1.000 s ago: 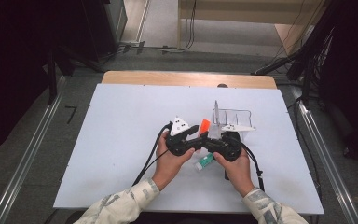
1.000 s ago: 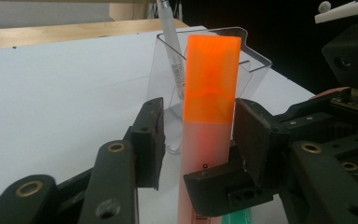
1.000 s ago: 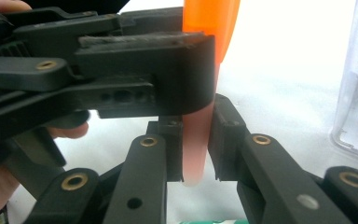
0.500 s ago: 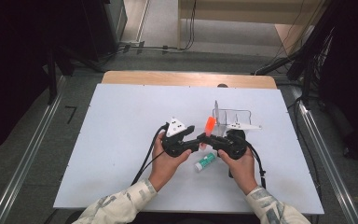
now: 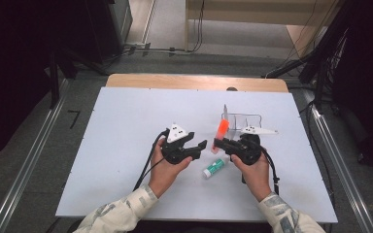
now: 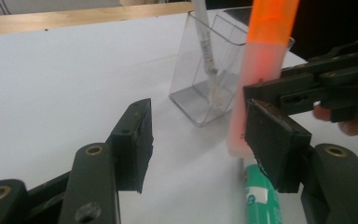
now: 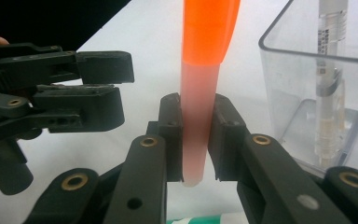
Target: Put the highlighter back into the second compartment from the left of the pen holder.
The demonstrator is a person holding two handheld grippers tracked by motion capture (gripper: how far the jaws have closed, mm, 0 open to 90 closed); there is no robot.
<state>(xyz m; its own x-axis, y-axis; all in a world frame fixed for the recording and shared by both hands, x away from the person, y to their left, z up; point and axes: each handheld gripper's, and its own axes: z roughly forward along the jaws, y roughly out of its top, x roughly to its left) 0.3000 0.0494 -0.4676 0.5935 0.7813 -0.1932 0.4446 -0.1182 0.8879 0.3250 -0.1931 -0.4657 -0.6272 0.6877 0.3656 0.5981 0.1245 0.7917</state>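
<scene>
— White tabletop (image 5: 116,145) is seen, smooth and matte, with a wooden strip along its far edge. What step is in hand?

— A handover is judged complete: the orange marker (image 7: 200,93) is clamped upright by the right gripper (image 7: 195,140), just beside the clear holder (image 5: 245,121). The left gripper (image 6: 196,135) has just been opening; nothing is pressed between its jaws.

— And next?

— The marker would need lifting over the rigid plastic rim and lowering beside the white pen (image 7: 330,84) already stood inside. A green marker (image 5: 213,168), round-barrelled, is left lying between the hands.
</scene>
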